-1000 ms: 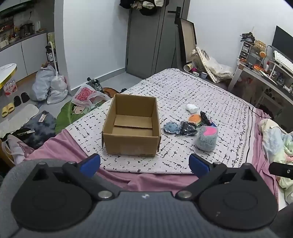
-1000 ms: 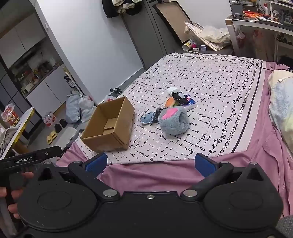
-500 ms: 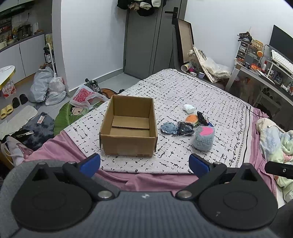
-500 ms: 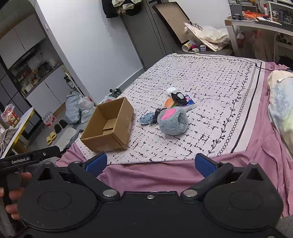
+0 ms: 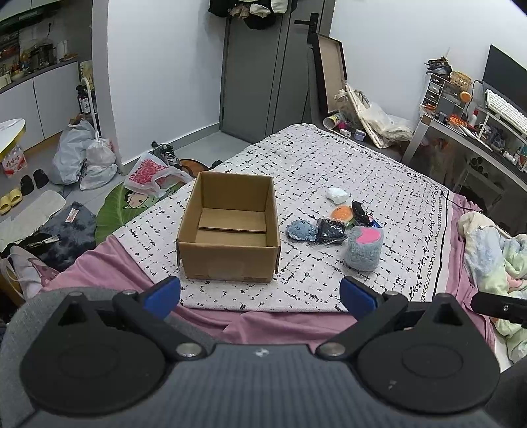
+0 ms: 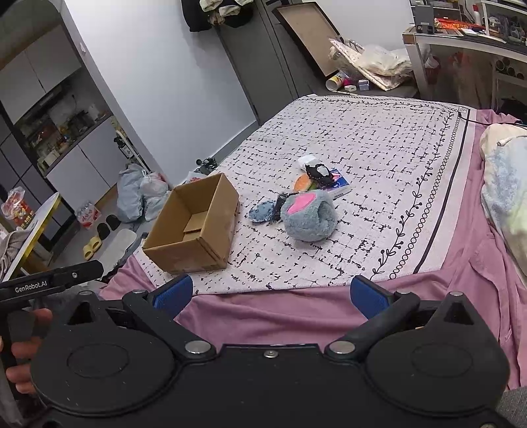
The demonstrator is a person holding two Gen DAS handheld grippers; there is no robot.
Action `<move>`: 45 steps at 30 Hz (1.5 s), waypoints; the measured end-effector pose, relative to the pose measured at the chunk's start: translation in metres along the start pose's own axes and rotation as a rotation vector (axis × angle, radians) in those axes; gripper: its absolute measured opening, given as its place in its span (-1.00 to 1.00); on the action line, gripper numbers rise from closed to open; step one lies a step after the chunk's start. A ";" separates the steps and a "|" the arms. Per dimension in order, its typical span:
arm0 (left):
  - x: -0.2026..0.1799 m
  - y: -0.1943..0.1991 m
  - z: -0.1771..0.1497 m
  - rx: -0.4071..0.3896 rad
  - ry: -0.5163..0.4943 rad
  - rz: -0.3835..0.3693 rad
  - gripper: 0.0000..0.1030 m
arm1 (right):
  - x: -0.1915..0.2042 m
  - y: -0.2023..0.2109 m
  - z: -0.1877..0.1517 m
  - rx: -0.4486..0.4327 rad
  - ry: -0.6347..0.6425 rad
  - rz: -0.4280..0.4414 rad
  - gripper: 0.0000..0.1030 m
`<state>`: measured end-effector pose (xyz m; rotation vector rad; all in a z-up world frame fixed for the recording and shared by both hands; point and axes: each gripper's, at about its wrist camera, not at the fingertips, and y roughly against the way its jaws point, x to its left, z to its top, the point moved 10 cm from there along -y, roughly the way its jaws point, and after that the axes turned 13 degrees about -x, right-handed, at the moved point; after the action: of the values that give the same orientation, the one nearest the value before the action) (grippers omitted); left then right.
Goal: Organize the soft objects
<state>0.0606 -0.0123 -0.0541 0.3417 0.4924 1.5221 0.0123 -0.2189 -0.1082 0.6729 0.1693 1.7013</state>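
The step in hand looks like the approach, nothing yet picked. The left gripper (image 5: 260,293) and right gripper (image 6: 268,293) both hover spread and empty off the bed's (image 5: 329,158) near edge. The empty cardboard box (image 5: 230,230) sits toward the near left corner; the soft toys (image 5: 332,224) cluster just beside it. Next comes reaching for the fluffy grey plush (image 6: 309,214).

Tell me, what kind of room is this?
Most likely a small lived-in bedroom. A bed with a patterned cover fills the middle, a desk with a keyboard stands along one wall, and clothes hang over the door.
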 end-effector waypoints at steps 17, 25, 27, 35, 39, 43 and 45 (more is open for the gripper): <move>0.000 0.000 0.001 0.004 0.002 0.004 0.98 | -0.004 -0.002 -0.002 -0.003 -0.001 0.005 1.00; 0.001 -0.002 0.000 0.004 0.004 0.003 0.98 | -0.005 -0.005 -0.002 0.001 0.008 0.004 1.00; 0.001 -0.003 0.000 0.003 0.001 0.004 0.98 | -0.003 -0.005 -0.001 0.009 0.006 0.019 1.00; 0.004 -0.013 -0.002 0.009 -0.001 0.018 0.98 | -0.008 -0.014 0.007 0.075 -0.027 0.039 1.00; 0.003 -0.018 -0.002 0.015 -0.003 0.025 0.98 | -0.009 -0.022 0.007 0.090 -0.004 0.040 1.00; 0.000 -0.027 -0.002 0.024 -0.008 0.034 0.98 | -0.007 -0.030 0.010 0.097 -0.003 0.057 1.00; -0.001 -0.031 -0.002 0.029 -0.008 0.033 0.98 | -0.006 -0.035 0.015 0.097 0.001 0.055 1.00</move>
<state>0.0865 -0.0144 -0.0713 0.3803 0.5051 1.5463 0.0501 -0.2192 -0.1140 0.7541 0.2374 1.7548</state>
